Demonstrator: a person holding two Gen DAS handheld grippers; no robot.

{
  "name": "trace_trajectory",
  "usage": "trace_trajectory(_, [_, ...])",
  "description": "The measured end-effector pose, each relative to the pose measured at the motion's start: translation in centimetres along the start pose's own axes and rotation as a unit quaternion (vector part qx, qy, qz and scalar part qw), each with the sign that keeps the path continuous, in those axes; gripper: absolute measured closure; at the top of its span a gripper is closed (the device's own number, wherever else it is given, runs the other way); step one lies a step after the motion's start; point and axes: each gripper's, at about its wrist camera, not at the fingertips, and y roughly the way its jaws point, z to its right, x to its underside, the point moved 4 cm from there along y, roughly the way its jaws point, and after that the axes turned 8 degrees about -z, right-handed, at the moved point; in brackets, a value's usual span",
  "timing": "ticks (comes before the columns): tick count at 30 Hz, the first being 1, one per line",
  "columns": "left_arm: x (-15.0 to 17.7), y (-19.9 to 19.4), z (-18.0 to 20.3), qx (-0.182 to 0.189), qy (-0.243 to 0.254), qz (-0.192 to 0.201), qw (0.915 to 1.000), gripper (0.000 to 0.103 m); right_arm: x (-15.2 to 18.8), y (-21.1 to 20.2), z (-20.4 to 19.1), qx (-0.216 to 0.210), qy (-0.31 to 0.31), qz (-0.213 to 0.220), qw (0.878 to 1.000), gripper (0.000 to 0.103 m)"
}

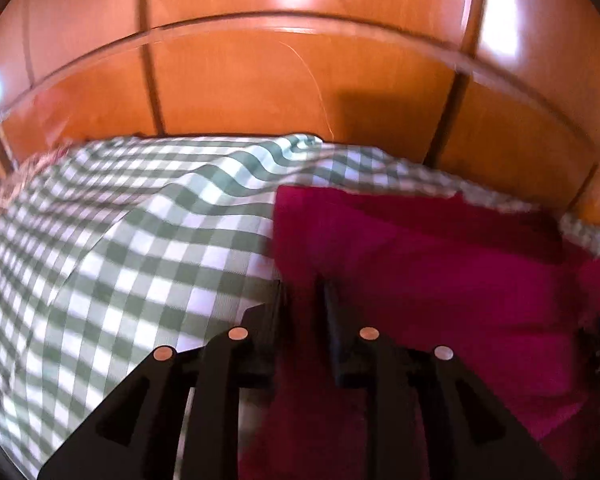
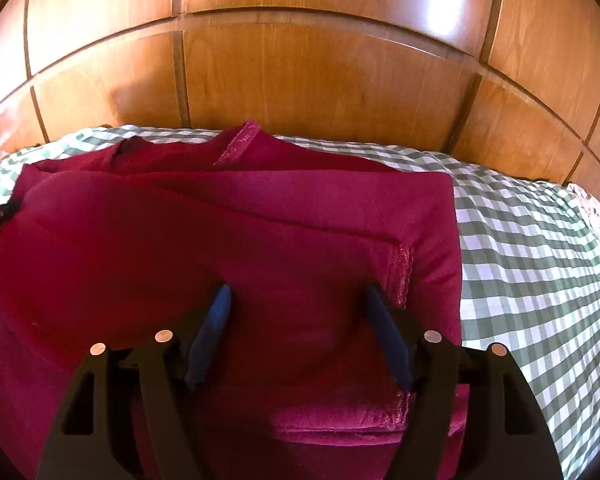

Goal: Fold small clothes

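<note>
Garment (image 2: 228,240): lies folded on the cloth, under and ahead of the right gripper (image 2: 298,300); in the left wrist view it spreads ahead and to the right of the left gripper (image 1: 302,292).
Cloth (image 1: 120,240): beneath the garment; stretches left of the left gripper and right of the right gripper.
Wooden panels (image 2: 320,92): stand behind the cloth's far edge, ahead of both grippers.
Hem (image 2: 400,276): just right of the right gripper's right finger, on top of the garment.
Neckline (image 2: 238,142): at the garment's far edge, nearest the panels.
Left gripper: at the garment's left edge, beside bare cloth.
</note>
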Motion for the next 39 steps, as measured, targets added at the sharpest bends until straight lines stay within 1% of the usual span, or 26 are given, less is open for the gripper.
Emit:
trace_trajectory(2, [0.8, -2.2, 0.0, 0.013, -0.002, 0.018, 0.9997, 0.080, -0.1, 0.1, 0.2, -0.001, 0.000, 0.001, 1.000, 0.033])
trace_trajectory(4, [2.1, -3.4, 0.6, 0.027, 0.013, 0.023, 0.9993, 0.080, 0.0, 0.1, 0.2, 0.000, 0.000, 0.001, 1.000, 0.033])
trace_trajectory(6, [3.7, -4.0, 1.4, 0.031, 0.035, 0.023, 0.9987, 0.077, 0.0, 0.1, 0.2, 0.002, -0.001, 0.002, 1.000, 0.033])
trace_trajectory(7, [4.2, -4.0, 1.7, 0.027, 0.043, 0.019, 0.9985, 0.073, 0.0, 0.1, 0.2, 0.002, -0.002, 0.003, 1.000, 0.033])
trace_trajectory(10, [5.7, -2.2, 2.1, 0.015, 0.050, -0.004, 0.9986, 0.073, 0.0, 0.1, 0.2, 0.003, -0.003, 0.003, 1.000, 0.033])
trace_trajectory(13, [6.3, -1.0, 2.3, 0.007, 0.056, -0.004, 0.9984, 0.072, 0.0, 0.1, 0.2, 0.001, -0.001, 0.003, 1.000, 0.033])
trace_trajectory(22, [6.6, -1.5, 1.8, 0.006, 0.048, 0.001, 0.9988, 0.072, 0.0, 0.2, 0.4, -0.004, 0.003, 0.003, 1.000, 0.032])
trace_trajectory(26, [7.4, -2.8, 1.8, 0.012, 0.046, 0.008, 0.9988, 0.063, 0.0, 0.2, 0.4, -0.003, 0.002, 0.003, 1.000, 0.032])
trace_trajectory(28, [8.1, -3.7, 1.6, 0.010, 0.048, 0.012, 0.9988, 0.059, 0.0, 0.2, 0.4, -0.003, 0.002, 0.003, 1.000, 0.032])
trace_trajectory(31, [9.0, -5.0, 1.0, 0.009, 0.043, 0.016, 0.9989, 0.049, 0.0, 0.1, 0.3, 0.000, 0.002, 0.001, 1.000, 0.029])
trace_trajectory(34, [10.3, -6.6, 0.2, 0.010, 0.037, 0.015, 0.9991, 0.047, 0.0, -0.7, 0.3, 0.003, 0.001, -0.003, 1.000, 0.025])
trace_trajectory(36, [11.3, -7.5, -0.6, 0.010, 0.033, 0.015, 0.9993, 0.044, 0.3, -1.6, 0.4, 0.007, 0.003, -0.006, 1.000, 0.015])
trace_trajectory(39, [12.9, -8.8, -1.9, 0.009, 0.029, 0.013, 0.9994, 0.043, 1.5, -3.1, 0.7, -0.006, 0.003, -0.010, 1.000, 0.015])
